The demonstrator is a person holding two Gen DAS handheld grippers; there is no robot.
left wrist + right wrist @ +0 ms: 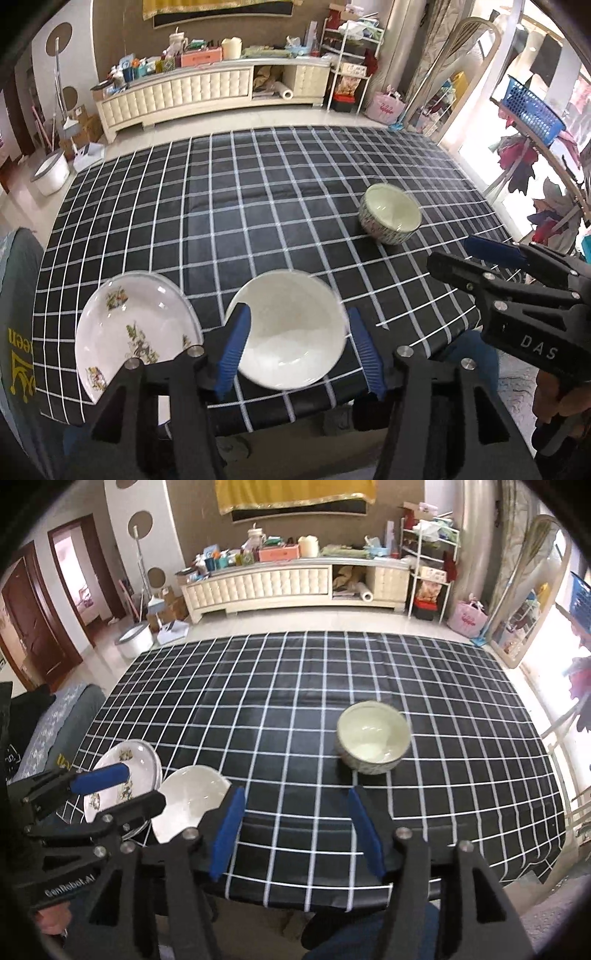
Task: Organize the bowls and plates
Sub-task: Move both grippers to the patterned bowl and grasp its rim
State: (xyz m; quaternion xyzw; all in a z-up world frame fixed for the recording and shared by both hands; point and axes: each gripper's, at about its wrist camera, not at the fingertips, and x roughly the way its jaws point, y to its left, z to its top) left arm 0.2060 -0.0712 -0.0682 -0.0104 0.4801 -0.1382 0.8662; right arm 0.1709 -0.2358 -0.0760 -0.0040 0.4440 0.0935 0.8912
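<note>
A plain white bowl (290, 328) sits near the front edge of the checked table (258, 206). My left gripper (299, 343) is open, its blue pads on either side of this bowl without closing on it. A floral plate (129, 332) lies just left of the bowl. A patterned bowl with a cream inside (389, 214) stands farther right. My right gripper (295, 830) is open and empty above the front edge, short of the patterned bowl (373, 736). The white bowl (188, 801) and the floral plate (125, 771) show at the lower left of the right wrist view, partly hidden by the left gripper.
The black-and-white checked cloth covers the whole table (295, 686). A grey sofa (55, 720) stands at the table's left. A cream sideboard (288, 585) with clutter stands beyond the far edge. A metal rack (428, 565) and a drying stand are at the right.
</note>
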